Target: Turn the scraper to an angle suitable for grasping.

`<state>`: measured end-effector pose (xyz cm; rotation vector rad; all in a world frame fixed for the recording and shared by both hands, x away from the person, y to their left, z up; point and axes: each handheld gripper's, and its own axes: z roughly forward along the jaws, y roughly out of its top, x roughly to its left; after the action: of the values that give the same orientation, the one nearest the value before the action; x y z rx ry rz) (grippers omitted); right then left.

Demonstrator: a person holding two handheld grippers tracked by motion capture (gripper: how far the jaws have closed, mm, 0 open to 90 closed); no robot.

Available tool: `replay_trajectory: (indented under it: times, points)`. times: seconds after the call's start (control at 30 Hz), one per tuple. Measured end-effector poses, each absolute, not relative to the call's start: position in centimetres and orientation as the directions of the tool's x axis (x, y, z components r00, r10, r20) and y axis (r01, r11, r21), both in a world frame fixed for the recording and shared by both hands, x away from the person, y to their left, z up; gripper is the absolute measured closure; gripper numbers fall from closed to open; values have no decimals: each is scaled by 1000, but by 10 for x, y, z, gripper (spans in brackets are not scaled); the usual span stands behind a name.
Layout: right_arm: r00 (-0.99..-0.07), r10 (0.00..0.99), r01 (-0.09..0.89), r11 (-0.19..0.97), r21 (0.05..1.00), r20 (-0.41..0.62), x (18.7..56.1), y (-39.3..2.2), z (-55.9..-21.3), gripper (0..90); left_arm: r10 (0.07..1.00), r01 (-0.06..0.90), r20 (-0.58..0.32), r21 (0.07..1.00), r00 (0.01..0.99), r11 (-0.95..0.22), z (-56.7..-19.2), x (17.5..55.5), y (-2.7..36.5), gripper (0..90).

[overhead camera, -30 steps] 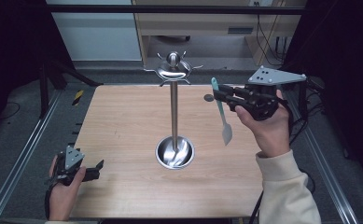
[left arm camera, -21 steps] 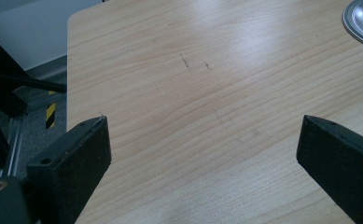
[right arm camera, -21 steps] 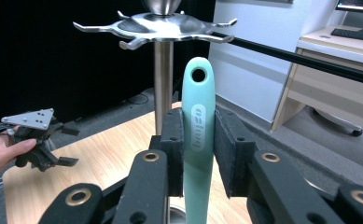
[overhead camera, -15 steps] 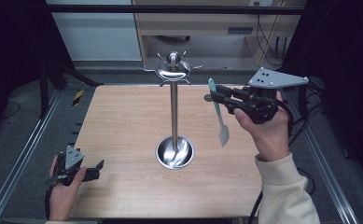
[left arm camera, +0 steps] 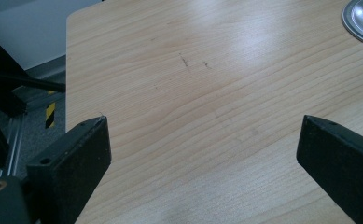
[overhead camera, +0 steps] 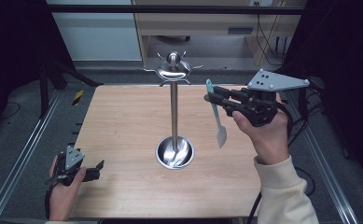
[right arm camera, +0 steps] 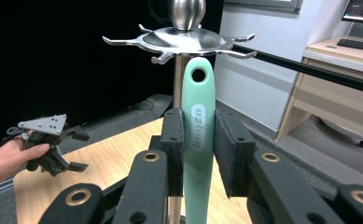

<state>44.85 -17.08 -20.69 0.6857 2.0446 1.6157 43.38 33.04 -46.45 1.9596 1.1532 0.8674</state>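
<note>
Right gripper view: right tool (right arm camera: pixel 198 154) is pinching a green silicone spatula (right arm camera: pixel 198 135) upright by its handle, hanging hole sitting just below a hook of the steel utensil stand (right arm camera: pixel 184 39). Step in hand appears to be hanging it; next move calls for threading hole onto hook. Left tool (left arm camera: pixel 202 158) is resting spread and empty over the wooden surface (left arm camera: pixel 193 93).

Spatula carried leftward toward the rack's hooks

The right gripper (overhead camera: pixel 210 98), jaws clamped on the handle of the green spatula (overhead camera: pixel 215 113), has shifted left toward the metal hook stand (overhead camera: pixel 173 74); the handle's hole, above the jaws, now sits just below a hook, and the pale blade has swung nearer the pole.
</note>
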Motion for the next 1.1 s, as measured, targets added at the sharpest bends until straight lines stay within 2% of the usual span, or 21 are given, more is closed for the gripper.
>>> replay_trajectory:
  times: [1.1]
  points:
    - [-779,622,75,215,974,-77,438,-145,-207,742,903,444,192,819,384,-363,-465,434,330,27]
